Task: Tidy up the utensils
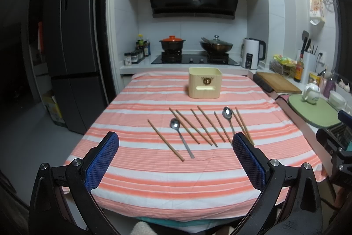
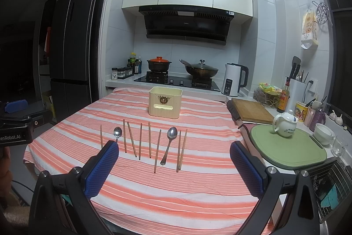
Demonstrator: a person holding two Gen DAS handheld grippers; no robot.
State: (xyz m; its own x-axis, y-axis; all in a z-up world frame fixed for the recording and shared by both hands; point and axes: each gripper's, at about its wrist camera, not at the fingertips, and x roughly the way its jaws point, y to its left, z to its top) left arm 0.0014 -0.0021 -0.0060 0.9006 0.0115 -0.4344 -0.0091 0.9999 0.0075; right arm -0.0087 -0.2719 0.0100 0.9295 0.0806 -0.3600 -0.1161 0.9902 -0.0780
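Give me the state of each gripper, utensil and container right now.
left gripper: open, empty
right gripper: open, empty
cream holder box: upright on the tablecloth, contents unseen
chopsticks: loose, flat on cloth
left spoon: flat, bowl up
right spoon: flat, bowl up

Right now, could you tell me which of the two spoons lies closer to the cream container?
The right spoon, between a single chopstick and the rightmost chopstick pair. Its bowl sits nearer the cream container than the left spoon, which lies further left.

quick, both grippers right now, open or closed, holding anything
Left gripper: open, holding nothing, above the striped tablecloth.
Right gripper: open, holding nothing, short of the chopsticks and spoons.
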